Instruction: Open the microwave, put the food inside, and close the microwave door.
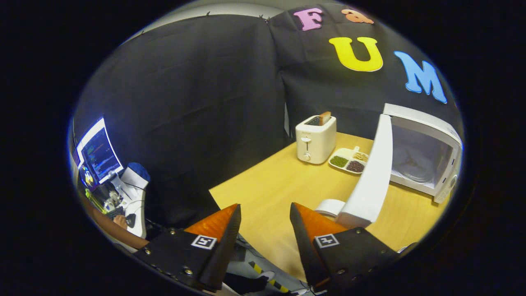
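A white microwave stands on the wooden table, ahead and to the right of my fingers. Its door is swung wide open toward me, and the glass turntable shows inside the cavity. A white divided plate of food lies between the toaster and the open door. My gripper hangs above the table's near corner, open, with nothing between its fingers. A small white round object sits just past the right fingertip, by the door's lower edge.
A white toaster with a slice of bread in its slot stands at the back of the table, left of the plate. Off the table to the left are a lit monitor, white equipment and a person's arm.
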A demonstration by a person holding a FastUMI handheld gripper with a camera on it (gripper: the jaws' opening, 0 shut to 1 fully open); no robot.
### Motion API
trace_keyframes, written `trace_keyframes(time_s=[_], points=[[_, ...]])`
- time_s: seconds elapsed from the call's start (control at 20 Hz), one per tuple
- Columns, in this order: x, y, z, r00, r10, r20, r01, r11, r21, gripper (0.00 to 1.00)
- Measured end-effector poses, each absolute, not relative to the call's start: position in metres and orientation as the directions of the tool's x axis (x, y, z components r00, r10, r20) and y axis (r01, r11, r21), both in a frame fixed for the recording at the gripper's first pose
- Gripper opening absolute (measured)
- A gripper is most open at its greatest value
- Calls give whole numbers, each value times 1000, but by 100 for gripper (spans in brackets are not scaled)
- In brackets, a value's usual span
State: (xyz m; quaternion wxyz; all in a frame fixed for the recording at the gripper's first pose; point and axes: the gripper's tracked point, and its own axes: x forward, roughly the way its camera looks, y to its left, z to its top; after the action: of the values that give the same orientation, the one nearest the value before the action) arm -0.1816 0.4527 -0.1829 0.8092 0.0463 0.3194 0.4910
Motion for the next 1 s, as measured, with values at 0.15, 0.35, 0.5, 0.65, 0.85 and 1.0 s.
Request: trace_keyframes(time_s=[0.15,0.35,0.5,0.65,0.85,1.0], points=[[-181,461,-139,292,888,-356,-783,435,444,99],[-167,448,-85,317,919,-235,-785,393,478,99],[-149,416,-59,369,909,-193,-788,416,454,99],[-136,378,-54,425,887,-180,-796,462,392,99],[-126,327,-66,484,849,-214,-769,529,358,99],[-116,284,-79,533,810,-244,-723,586,367,99]])
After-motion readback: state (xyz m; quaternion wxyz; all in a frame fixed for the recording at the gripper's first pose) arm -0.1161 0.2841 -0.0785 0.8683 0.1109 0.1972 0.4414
